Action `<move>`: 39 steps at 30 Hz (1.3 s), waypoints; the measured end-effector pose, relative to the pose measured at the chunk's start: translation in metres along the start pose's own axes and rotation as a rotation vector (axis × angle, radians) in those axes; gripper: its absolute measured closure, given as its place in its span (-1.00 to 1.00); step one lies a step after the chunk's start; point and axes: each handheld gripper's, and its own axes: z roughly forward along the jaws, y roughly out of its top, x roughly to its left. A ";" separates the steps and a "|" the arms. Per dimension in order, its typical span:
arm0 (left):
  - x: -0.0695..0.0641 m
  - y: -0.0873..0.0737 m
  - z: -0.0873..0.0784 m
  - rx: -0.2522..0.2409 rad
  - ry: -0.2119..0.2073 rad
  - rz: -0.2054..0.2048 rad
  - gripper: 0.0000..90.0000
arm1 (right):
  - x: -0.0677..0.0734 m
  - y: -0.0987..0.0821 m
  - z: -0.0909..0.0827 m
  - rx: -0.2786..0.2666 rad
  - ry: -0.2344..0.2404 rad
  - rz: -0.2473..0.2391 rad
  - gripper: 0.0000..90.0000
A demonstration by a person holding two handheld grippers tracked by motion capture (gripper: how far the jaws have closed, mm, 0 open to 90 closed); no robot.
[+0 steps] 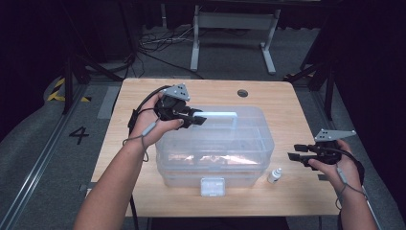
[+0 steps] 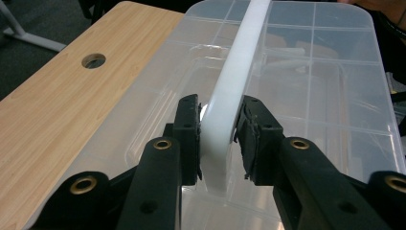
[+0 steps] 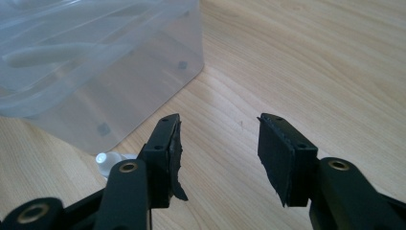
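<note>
Light wooden table (image 1: 143, 96) carries clear lidded plastic storage box (image 1: 249, 143) at centre; left gripper (image 2: 218, 139) clamped on its white plastic carry handle (image 2: 237, 72). Right gripper (image 3: 218, 158) jaws apart, empty, over bare wood right of box, near small white bottle (image 1: 274, 176)

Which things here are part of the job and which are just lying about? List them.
In the job:
clear storage box
its white handle
left gripper, jaws on either side of the handle

Lying about:
small white bottle on the table
right gripper, open over bare wood
</note>
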 end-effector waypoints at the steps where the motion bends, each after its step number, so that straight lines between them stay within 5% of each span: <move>1: 0.000 0.000 0.000 0.000 0.000 0.000 0.58 | 0.000 0.000 0.000 0.000 0.000 0.000 0.15; 16: 0.023 0.020 -0.002 0.042 -0.007 -0.038 0.57 | 0.028 0.023 -0.022 -0.120 0.002 -0.077 0.40; 23: 0.037 0.031 -0.003 0.071 -0.014 -0.061 0.56 | 0.046 0.032 -0.032 -0.174 0.100 -0.120 1.00; 39: 0.060 0.043 -0.001 0.100 -0.055 -0.104 0.56 | 0.080 0.045 -0.011 -0.218 0.222 -0.195 1.00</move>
